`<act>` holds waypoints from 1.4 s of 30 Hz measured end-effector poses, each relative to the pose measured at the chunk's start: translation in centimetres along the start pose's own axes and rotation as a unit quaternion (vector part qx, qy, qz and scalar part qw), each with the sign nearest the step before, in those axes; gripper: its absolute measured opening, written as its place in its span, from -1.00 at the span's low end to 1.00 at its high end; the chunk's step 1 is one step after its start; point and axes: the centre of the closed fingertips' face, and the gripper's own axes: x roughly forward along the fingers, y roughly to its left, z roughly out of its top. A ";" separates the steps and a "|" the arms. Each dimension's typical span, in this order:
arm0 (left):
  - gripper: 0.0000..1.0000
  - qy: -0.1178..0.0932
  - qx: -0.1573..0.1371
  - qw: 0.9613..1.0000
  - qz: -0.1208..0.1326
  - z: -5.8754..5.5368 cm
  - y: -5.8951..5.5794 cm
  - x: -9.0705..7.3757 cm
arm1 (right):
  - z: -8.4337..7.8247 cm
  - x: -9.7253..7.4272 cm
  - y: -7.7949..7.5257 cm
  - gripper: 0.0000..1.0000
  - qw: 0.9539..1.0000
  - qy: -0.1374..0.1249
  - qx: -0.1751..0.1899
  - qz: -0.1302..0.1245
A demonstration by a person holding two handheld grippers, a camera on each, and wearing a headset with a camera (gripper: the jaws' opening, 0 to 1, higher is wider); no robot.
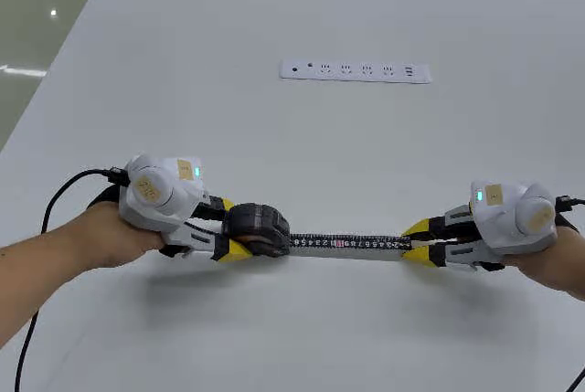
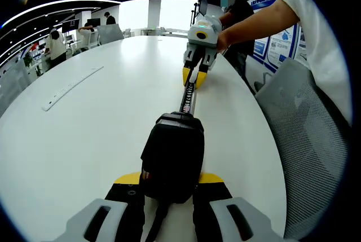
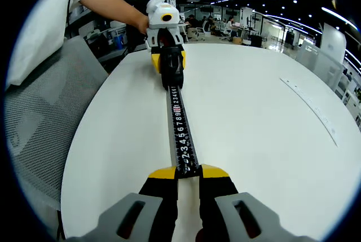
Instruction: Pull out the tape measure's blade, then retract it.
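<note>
The pulling-out is judged to be under way or near done. A short length of the blade (image 1: 347,243) is drawn out of the tape measure's black case (image 1: 259,229) and is stretched flat along the white table (image 1: 274,136), from one pair of fingers to the other. How much blade is left inside cannot be told. Retraction is judged to be the step left, since the blade is not yet wound back in.

The case is clamped between the yellow-tipped fingers of the left gripper (image 2: 169,178), which are spread as wide as the case and closed against its two sides. The free end of the blade is pinched by the right gripper (image 3: 183,171), whose fingers are brought almost together, with the numbered tape running out from between the tips.

By count, one tape measure with one blade is seen, and two grippers, each held in a hand. One white power strip (image 1: 355,70) is laid well beyond the fingers, apart from the blade.
</note>
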 end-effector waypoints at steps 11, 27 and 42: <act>-0.40 0.000 -0.001 1.000 0.001 0.0 0.1 0.0 | -0.9 -1.3 0.0 -0.84 1.000 0.006 -0.004 -0.004; -0.40 0.001 0.000 1.000 0.000 0.0 0.1 0.1 | -2.4 -2.7 -0.6 -0.84 1.000 0.017 0.005 -0.011; -0.40 0.000 -0.001 1.000 0.001 0.0 0.1 0.1 | -3.6 -3.6 -0.9 -0.84 0.999 0.025 0.012 -0.017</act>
